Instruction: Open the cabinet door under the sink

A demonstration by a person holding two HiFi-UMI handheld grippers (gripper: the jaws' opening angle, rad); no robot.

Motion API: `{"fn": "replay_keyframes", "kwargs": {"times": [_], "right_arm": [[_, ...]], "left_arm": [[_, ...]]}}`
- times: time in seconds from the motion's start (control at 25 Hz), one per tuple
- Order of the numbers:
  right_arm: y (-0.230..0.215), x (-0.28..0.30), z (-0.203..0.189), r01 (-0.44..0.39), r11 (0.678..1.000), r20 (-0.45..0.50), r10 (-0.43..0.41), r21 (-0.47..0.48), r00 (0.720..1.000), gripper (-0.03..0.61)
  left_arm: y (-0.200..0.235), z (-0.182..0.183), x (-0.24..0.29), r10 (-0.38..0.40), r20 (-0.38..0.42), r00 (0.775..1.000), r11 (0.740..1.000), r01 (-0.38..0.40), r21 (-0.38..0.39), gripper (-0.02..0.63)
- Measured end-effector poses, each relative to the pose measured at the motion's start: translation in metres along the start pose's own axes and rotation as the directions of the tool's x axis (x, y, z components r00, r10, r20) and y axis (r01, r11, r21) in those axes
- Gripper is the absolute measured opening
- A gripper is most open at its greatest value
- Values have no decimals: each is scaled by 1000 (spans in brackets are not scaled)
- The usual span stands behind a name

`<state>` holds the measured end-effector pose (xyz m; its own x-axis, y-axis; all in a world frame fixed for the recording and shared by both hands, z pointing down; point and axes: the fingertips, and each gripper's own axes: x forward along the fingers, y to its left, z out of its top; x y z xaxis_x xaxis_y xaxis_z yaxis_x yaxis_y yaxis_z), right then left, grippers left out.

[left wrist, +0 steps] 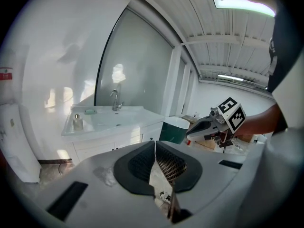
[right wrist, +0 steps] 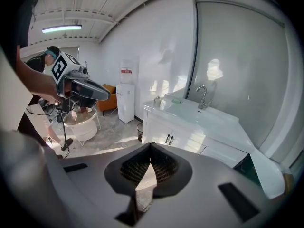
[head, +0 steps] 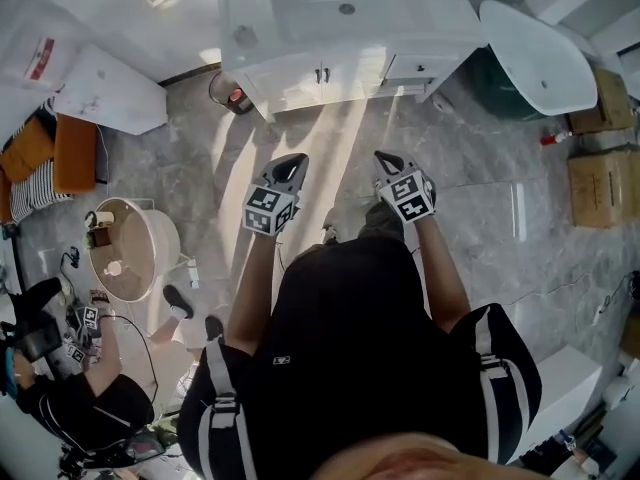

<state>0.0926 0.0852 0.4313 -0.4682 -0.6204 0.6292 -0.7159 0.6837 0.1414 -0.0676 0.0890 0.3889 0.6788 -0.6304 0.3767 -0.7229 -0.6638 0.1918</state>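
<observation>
The white sink cabinet (head: pixel 330 68) stands against the far wall, its two doors shut, with a pair of dark handles (head: pixel 322 74) at the middle. Those door handles (right wrist: pixel 169 139) show in the right gripper view below the basin and tap (right wrist: pixel 203 96). In the left gripper view the cabinet (left wrist: pixel 114 141) lies straight ahead. My left gripper (head: pixel 291 161) and right gripper (head: pixel 386 159) hover side by side over the floor, well short of the cabinet. Both are shut and hold nothing; the jaw tips meet on the left gripper (left wrist: pixel 155 144) and the right gripper (right wrist: pixel 151 146).
A white bathtub (head: pixel 535 53) and cardboard boxes (head: pixel 603 173) sit to the right. A small bin (head: pixel 232 93) stands at the cabinet's left corner. A round white stand (head: pixel 130 248), an orange seat (head: pixel 70 148) and a seated person (head: pixel 80 393) are at the left.
</observation>
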Motion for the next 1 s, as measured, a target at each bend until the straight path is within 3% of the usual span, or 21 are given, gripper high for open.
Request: {"fn": "replay_keyframes", "kwargs": {"times": [0.52, 1.0], "right_arm": [[-99, 69, 34, -158, 984, 17, 160, -86, 987, 58], [-154, 125, 52, -354, 922, -14, 356, -157, 934, 58]], "left_arm": [[40, 32, 74, 173, -5, 985, 981, -173, -92, 18], [50, 37, 120, 363, -37, 931, 909, -363, -205, 18]]}}
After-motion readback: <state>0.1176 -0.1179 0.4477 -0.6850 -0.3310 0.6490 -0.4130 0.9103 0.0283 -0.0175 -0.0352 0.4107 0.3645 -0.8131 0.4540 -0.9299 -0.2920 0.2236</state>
